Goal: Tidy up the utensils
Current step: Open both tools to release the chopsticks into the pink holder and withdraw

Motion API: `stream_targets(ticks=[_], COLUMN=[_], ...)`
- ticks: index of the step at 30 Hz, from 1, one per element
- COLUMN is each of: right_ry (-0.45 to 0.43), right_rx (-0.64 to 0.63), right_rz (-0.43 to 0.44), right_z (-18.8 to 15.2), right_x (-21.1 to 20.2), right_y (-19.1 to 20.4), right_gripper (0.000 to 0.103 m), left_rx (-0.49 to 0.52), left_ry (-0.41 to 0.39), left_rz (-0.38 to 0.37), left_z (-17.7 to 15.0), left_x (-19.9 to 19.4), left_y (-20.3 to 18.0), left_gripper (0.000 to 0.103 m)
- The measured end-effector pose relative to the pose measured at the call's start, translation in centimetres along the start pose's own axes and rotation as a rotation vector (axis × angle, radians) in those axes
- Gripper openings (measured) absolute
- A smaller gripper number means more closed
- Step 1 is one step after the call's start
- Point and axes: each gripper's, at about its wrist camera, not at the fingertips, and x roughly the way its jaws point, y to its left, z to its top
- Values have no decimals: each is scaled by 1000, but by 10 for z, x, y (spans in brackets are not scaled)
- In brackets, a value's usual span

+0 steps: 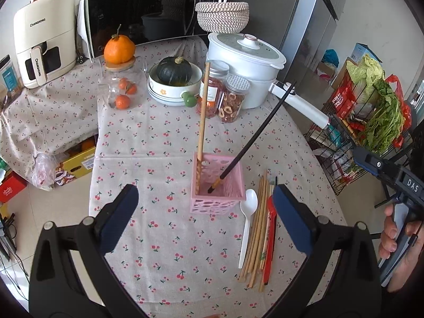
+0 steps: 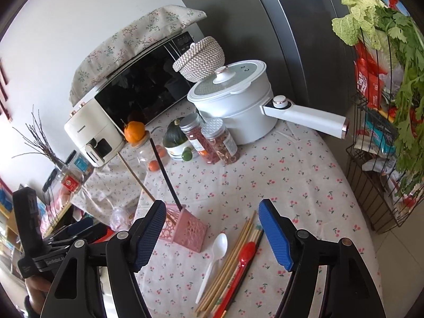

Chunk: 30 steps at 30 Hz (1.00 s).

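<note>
A pink perforated holder (image 1: 217,190) (image 2: 182,228) stands on the cherry-print tablecloth. A wooden chopstick (image 1: 203,122) (image 2: 137,180) and a black chopstick (image 1: 261,129) (image 2: 165,171) lean in it. To its right lie a white plastic spoon (image 1: 247,225) (image 2: 216,257), several wooden chopsticks (image 1: 258,235) (image 2: 233,257) and a red spoon (image 1: 270,238) (image 2: 239,267). My left gripper (image 1: 205,220) is open and empty, in front of the holder. My right gripper (image 2: 209,238) is open and empty, above the loose utensils.
At the table's back stand a white pot with long handle (image 1: 246,61) (image 2: 238,100), two jars (image 1: 228,98) (image 2: 212,140), a bowl with a squash (image 1: 172,79), a glass jar of oranges (image 1: 119,87), a microwave (image 1: 143,13) and an air fryer (image 1: 45,37). A wire rack of vegetables (image 1: 371,122) (image 2: 384,132) stands right.
</note>
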Motion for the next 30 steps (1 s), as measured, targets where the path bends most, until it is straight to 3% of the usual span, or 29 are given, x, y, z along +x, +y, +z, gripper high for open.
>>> stream_targets(ticks=[15,23,30], right_ry=[155,176,270], right_rx=[-38,-96,-146], right_rz=[-248,-306,-306], right_z=[-52,-57,-66], right_x=[35,52,85], right_y=[-37,-30,-22], right_gripper=[84,84,84], left_rx=[-28,-46,-69], left_ry=[90,113,135], left_rz=[40,75,81], left_z=[-57,-65,-67], left_x=[33,48,54], left_y=[1,9,14], left_gripper=[101,101,101])
